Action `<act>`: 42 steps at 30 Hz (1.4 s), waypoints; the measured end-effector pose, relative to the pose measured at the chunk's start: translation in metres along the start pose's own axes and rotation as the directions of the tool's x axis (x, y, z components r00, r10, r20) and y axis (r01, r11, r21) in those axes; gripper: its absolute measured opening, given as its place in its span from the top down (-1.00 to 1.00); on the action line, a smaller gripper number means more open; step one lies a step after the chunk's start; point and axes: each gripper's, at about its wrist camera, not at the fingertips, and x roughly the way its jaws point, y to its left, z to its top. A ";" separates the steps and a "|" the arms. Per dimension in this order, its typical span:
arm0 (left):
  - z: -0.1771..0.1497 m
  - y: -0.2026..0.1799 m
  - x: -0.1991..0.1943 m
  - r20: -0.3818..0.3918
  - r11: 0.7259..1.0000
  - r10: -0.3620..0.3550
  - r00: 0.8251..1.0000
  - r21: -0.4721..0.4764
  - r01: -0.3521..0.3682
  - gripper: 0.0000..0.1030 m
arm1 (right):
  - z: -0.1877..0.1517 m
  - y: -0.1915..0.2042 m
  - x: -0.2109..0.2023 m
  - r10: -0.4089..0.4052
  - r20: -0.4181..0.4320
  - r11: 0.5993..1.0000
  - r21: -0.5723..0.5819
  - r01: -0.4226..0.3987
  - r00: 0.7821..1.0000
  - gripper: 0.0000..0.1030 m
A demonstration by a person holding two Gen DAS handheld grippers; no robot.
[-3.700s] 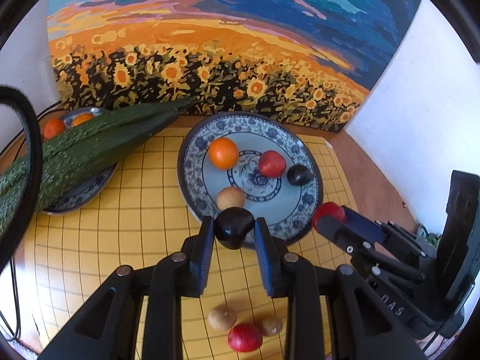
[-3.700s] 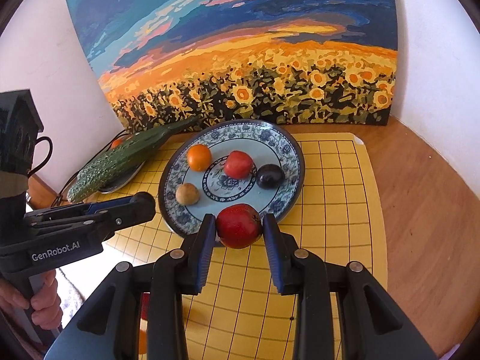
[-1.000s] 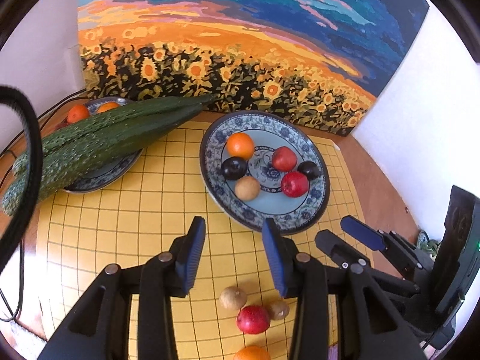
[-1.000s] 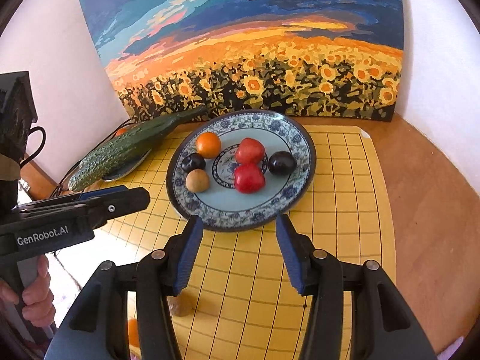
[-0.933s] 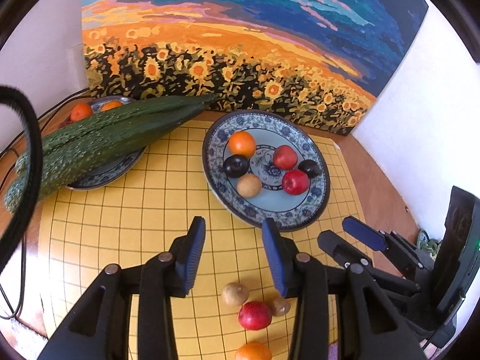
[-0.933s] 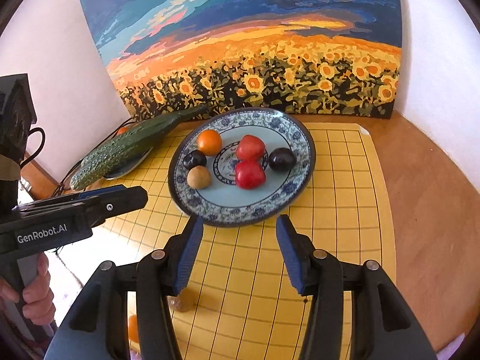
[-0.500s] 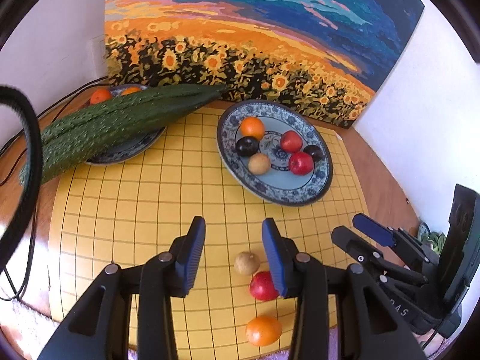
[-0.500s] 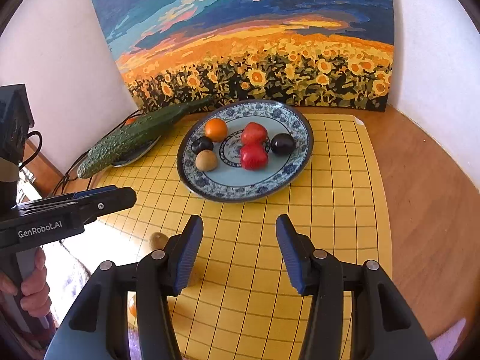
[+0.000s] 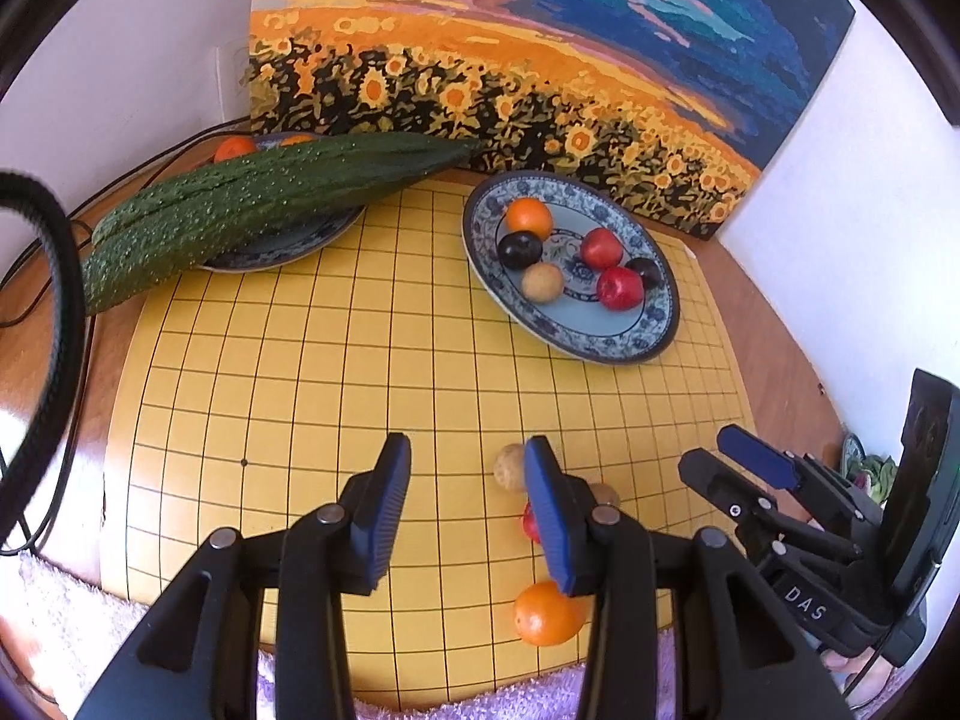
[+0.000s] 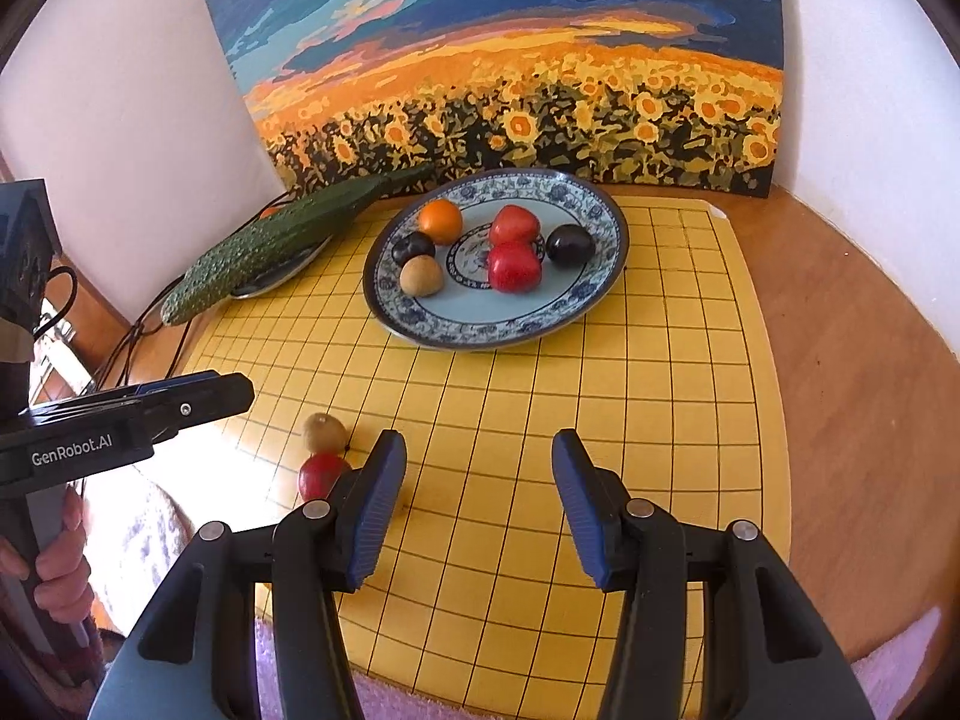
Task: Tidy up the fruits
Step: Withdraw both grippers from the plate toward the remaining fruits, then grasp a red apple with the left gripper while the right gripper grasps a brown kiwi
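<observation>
A blue-patterned plate [image 9: 651, 330] [image 10: 591, 297] at the far side of the yellow grid mat holds an orange [image 9: 528, 217], two dark plums, two red fruits and a tan fruit. Loose on the near mat lie a tan fruit [image 9: 509, 467] [image 10: 324, 432], a red fruit [image 10: 321, 476], partly hidden behind my fingers in the left wrist view [image 9: 529, 522], a second small tan fruit [image 9: 605, 493] and an orange [image 9: 547, 613]. My left gripper [image 9: 468, 501] is open and empty, just left of the loose fruits. My right gripper [image 10: 479, 495] is open and empty, to their right.
A second plate [image 9: 282, 243] at the far left carries long green bumpy gourds [image 9: 240, 216] and small oranges [image 9: 234, 148]. A sunflower painting [image 10: 510, 72] leans on the back wall. Cables [image 9: 36, 312] run at the left. A purple towel [image 9: 420, 702] lies under the mat's near edge.
Both grippers have drawn back from the plate toward the near edge of the mat, staying open. The loose fruits now sit closer to the left gripper's fingers.
</observation>
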 end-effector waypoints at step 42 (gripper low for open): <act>-0.022 -0.032 0.042 -0.155 0.988 -0.103 0.982 0.096 0.119 0.35 | -0.013 -0.001 0.010 0.006 -0.045 1.000 0.012 -0.006 0.999 -0.01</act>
